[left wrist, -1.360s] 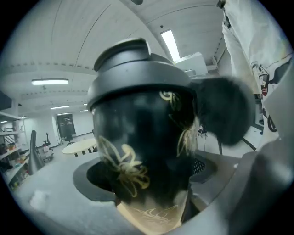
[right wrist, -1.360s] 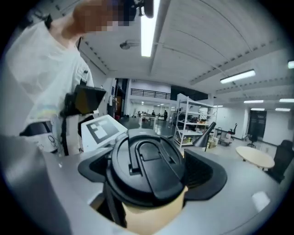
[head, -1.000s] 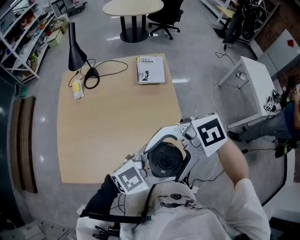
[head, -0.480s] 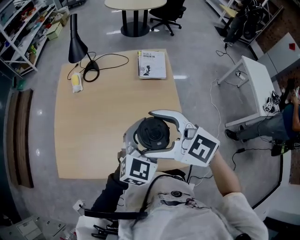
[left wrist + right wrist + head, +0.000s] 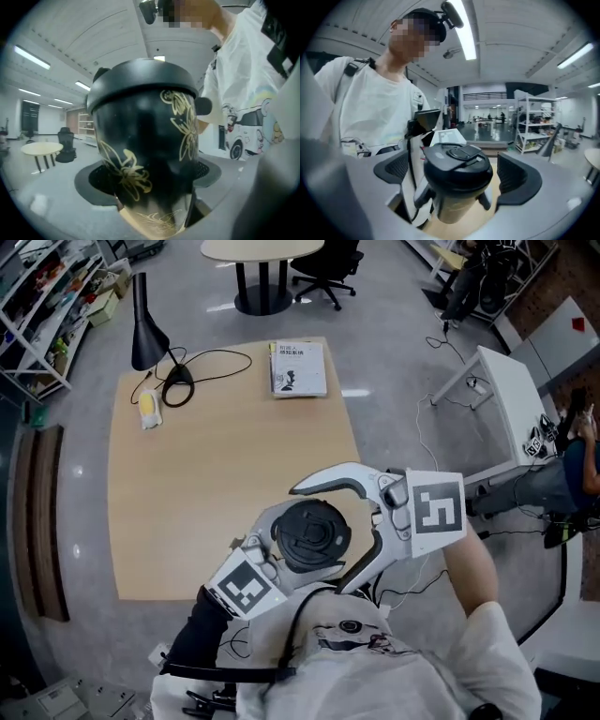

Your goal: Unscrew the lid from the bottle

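the left gripper (image 5: 150, 176) pinches the bottle (image 5: 145, 140) by its body, above the table (image 5: 187, 484) edge, likely to stop it turning. the right gripper (image 5: 457, 177) jaws are opening, flanking the lid (image 5: 457, 161) without touching it; lid still on.

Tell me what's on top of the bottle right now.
A black lid sits on the bottle; the fingers of the right gripper are opening around it. What's inside is covered.

The wooden table (image 5: 216, 465) bears a lamp (image 5: 148, 345) (black), a book (image 5: 298, 368) and a yellow object (image 5: 148, 411).
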Demonstrator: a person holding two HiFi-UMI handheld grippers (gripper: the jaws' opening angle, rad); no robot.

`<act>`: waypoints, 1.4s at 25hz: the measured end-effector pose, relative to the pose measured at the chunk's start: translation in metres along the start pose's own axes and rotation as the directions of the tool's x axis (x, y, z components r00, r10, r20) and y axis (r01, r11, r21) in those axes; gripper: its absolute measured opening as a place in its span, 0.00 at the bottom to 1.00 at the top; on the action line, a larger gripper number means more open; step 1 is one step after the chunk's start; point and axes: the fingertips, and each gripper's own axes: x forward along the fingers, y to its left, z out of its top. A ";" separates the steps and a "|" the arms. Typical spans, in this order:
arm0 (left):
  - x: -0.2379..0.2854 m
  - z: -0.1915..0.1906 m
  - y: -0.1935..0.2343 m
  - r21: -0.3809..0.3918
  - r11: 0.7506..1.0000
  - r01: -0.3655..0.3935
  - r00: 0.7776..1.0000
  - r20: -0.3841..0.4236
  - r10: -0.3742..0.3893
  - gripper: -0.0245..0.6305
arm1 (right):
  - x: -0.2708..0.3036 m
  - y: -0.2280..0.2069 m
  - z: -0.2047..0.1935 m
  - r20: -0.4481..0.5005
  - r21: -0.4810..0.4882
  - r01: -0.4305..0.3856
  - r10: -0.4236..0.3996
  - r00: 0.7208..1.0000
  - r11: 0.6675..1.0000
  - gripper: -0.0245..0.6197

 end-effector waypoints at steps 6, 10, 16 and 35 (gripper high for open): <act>-0.017 -0.029 0.070 0.112 0.868 -0.483 0.859 -0.128 0.495 0.71 | 0.007 -0.063 -0.019 -0.056 0.094 0.509 -0.506 0.861 0.856 0.92; -0.010 -0.033 0.062 0.101 0.884 -0.457 0.875 -0.123 0.467 0.71 | 0.019 -0.064 -0.021 -0.031 0.000 0.474 -0.474 0.880 0.881 0.78; 0.002 0.003 -0.018 0.064 0.993 0.095 0.995 0.016 -0.096 0.71 | 0.015 0.011 -0.003 -0.004 -0.156 -0.112 0.113 0.994 0.981 0.78; 0.002 -0.016 0.007 0.077 0.996 -0.035 0.999 -0.035 0.038 0.70 | 0.018 -0.015 -0.008 0.032 -0.104 0.090 -0.087 0.996 0.990 0.81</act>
